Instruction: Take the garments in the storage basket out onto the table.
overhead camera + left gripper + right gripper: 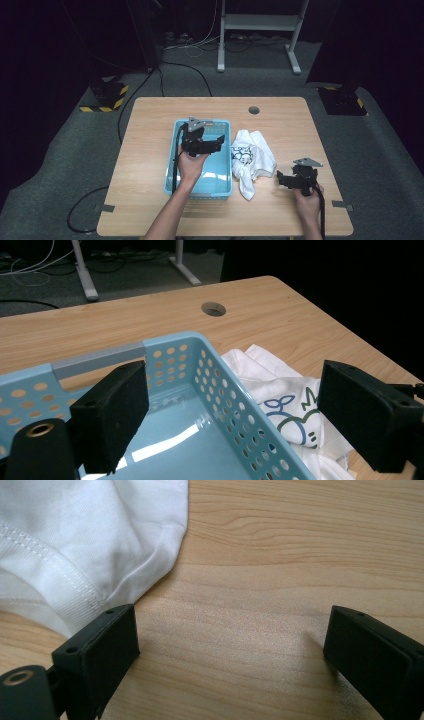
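From above, the left gripper (pixel 212 141) hovered over the blue basket (pixel 172 150); the right gripper (pixel 285 181) sat beside the white shirt (pixel 252 155), perhaps clear of it. In the left gripper view, jaws gaped wide, empty, above the basket's rim. In the right gripper view, jaws spread over bare table (pixel 280 555), shirt hem near.

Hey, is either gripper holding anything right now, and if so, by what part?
Nothing is held. The left gripper hangs open over the blue basket; the right gripper is open over bare table beside the white T-shirt.
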### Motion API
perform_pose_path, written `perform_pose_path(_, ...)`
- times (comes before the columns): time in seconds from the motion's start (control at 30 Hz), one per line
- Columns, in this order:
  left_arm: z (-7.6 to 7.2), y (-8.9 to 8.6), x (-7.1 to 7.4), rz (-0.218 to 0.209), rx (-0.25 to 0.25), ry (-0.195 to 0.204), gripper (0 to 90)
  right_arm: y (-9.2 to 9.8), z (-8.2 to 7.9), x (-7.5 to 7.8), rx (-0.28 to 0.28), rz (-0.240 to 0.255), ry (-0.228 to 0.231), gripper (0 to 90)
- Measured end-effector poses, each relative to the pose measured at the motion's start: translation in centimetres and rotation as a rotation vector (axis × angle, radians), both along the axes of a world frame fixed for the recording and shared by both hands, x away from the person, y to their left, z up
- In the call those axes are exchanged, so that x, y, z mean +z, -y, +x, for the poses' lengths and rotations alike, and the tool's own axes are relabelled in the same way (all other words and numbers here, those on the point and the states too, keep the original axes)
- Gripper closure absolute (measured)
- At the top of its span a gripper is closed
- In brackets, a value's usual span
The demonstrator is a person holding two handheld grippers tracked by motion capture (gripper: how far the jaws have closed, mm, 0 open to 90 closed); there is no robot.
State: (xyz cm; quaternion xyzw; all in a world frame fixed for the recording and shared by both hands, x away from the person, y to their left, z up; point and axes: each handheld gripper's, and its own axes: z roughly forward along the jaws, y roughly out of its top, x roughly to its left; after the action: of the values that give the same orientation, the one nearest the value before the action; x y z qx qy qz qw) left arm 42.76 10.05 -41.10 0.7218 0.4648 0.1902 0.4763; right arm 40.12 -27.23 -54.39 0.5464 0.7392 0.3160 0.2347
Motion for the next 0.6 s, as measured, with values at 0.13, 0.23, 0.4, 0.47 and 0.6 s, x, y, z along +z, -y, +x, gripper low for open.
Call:
perform_pose_path(0.13, -0.1, -0.3, 0.0, 0.001, 0.007, 0.000, 13.4, 0.0, 0.0, 0.0, 0.000, 0.000, 0.000, 7.0)
perform_pose_path(0.23, -0.1, -0.7, -0.1, -0.001, 0.018, 0.001, 13.4, 0.0, 0.0, 0.0, 0.000, 0.000, 0.000, 7.0)
perform_pose_path(0.4, -0.2, -1.3, -0.1, -0.007, 0.035, 0.003, 13.6, 0.0, 0.0, 0.0, 0.000, 0.000, 0.000, 7.0)
perform_pose_path(0.47, -0.3, -1.6, -0.1, -0.006, 0.039, -0.001, 13.7, 0.0, 0.0, 0.0, 0.000, 0.000, 0.000, 7.0)
perform_pose_path(0.6, -0.5, -2.1, -0.1, -0.007, 0.051, -0.001, 14.0, 0.0, 0.0, 0.0, 0.000, 0.000, 0.000, 7.0)
